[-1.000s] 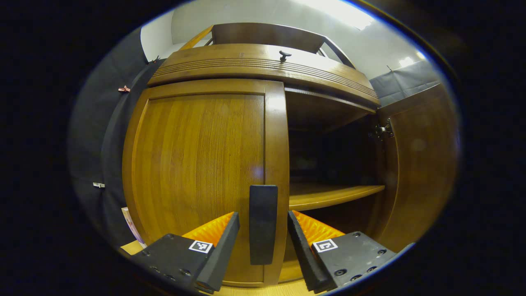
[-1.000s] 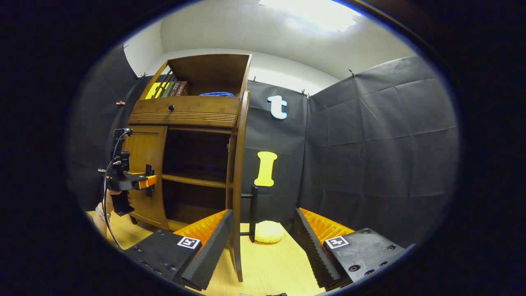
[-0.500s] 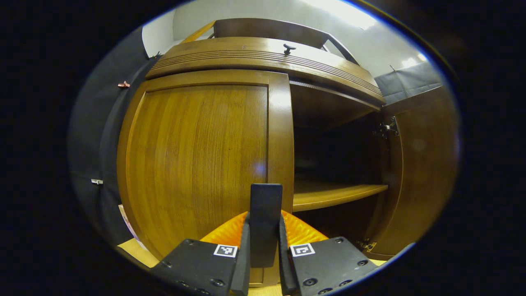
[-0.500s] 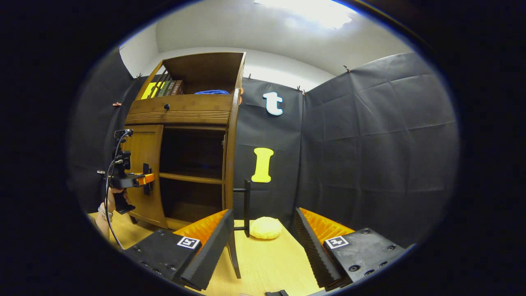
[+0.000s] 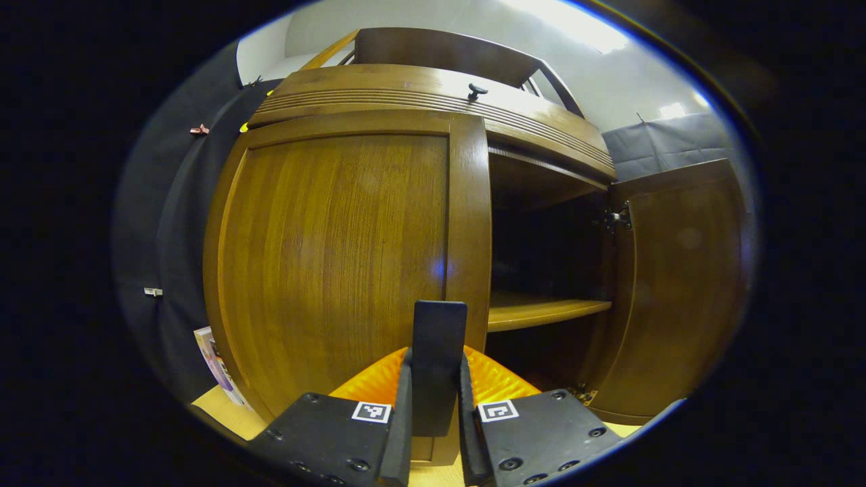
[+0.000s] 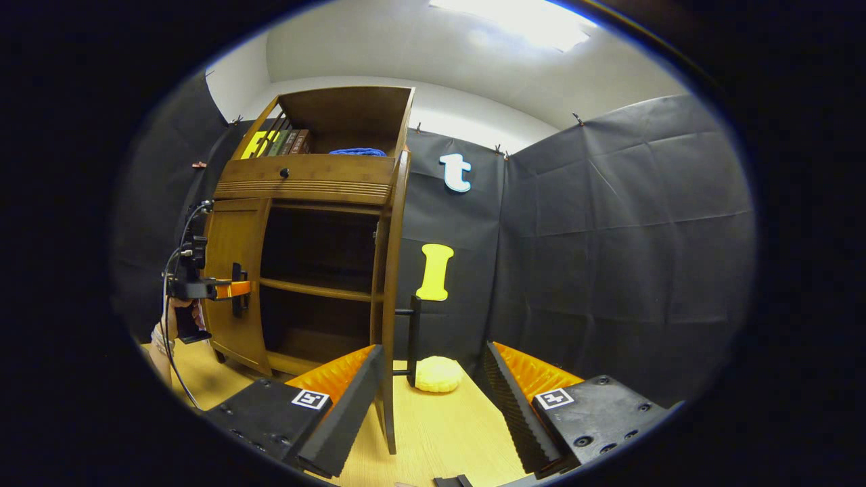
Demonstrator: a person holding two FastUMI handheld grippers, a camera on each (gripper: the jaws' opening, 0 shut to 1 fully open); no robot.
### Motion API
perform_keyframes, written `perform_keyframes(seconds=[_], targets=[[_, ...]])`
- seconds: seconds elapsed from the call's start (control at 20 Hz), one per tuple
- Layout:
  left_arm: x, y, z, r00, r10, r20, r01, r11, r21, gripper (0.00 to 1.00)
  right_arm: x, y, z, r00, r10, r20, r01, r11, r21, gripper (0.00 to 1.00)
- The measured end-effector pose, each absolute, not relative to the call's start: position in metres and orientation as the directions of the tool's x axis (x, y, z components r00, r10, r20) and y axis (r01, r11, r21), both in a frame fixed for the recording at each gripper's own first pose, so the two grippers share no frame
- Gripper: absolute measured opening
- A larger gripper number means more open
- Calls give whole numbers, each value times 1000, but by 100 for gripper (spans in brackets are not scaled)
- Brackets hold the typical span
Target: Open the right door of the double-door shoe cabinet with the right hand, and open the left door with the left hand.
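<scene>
Left gripper (image 5: 435,433) at the bottom centre of the left gripper view is clamped tight, both fingers (image 5: 404,419) pressing the sides of the dark upright handle (image 5: 438,365) of the left door (image 5: 338,264). That left door fills the middle and left of the frame, its panel facing the camera, and I can't tell whether it has come off the cabinet front at all. Right of it the shoe cabinet (image 5: 433,88) stands open, dark inside, with one wooden shelf (image 5: 541,312) crossing the opening at mid-height. At the right edge of the frame is the right door (image 5: 676,284), swung wide, its metal hinge (image 5: 617,218) showing near the top. Over to the right gripper view: the right gripper (image 6: 431,399) sits at the bottom centre with its jaws spread wide and nothing between them, well clear of the cabinet. Just above it the right door stands edge-on, its dark handle (image 6: 413,338) sticking out toward the right of the frame. A pale yellow sponge-like lump (image 6: 438,374) lies on the bench (image 6: 446,439) just beside that door's foot. At the left of this frame the left gripper shows from the side, held by a hand (image 6: 177,318) and pinched on the left door's handle. Upper left, the cabinet's top shelf holds a row of books (image 6: 277,142) and something blue (image 6: 357,152).
</scene>
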State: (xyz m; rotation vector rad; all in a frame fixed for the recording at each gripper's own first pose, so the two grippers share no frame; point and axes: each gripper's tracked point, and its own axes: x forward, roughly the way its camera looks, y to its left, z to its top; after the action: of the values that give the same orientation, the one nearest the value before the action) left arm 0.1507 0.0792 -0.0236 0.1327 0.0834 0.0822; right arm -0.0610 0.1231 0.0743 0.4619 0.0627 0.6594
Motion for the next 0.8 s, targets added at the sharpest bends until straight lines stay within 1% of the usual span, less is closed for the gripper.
perform_keyframes(seconds=[0.4,0.6,0.8], targets=[[103,80,-15,995,13,-95,-2,993,122,34,-73,133,85,767,633,103,-608,665,434,94],[78,84,-11,996,-4,-94,16,992,123,31,-81,139,92,760,642,102,-618,666,419,94],[49,93,-6,994,-21,-106,33,993,113,33,-95,146,101,747,655,109,-635,657,405,95]])
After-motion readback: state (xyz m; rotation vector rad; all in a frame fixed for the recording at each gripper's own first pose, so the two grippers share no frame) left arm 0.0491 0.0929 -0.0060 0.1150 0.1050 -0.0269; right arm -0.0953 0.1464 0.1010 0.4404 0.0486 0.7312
